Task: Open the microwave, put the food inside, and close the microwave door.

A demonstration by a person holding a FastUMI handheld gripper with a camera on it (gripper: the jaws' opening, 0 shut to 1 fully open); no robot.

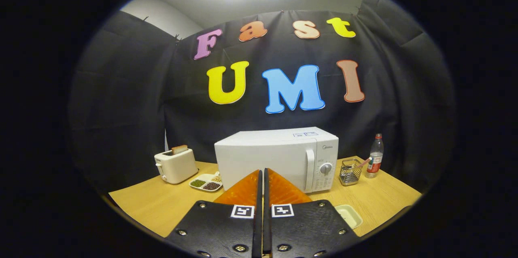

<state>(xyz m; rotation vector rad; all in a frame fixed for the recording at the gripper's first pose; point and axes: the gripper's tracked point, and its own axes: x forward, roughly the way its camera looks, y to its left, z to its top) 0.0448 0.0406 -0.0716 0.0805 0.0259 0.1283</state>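
While the hand-held gripper (262,177) is hovering with its fingers pressed together on nothing, the white microwave (277,157) is sitting just beyond them on the wooden surface (162,205), door closed. A toaster (175,164) and a divided dish of beans (206,182) are sitting left of it, a wire rack (350,171) and bottle (375,155) right. A pale tray (350,214) is lying beside the right finger.
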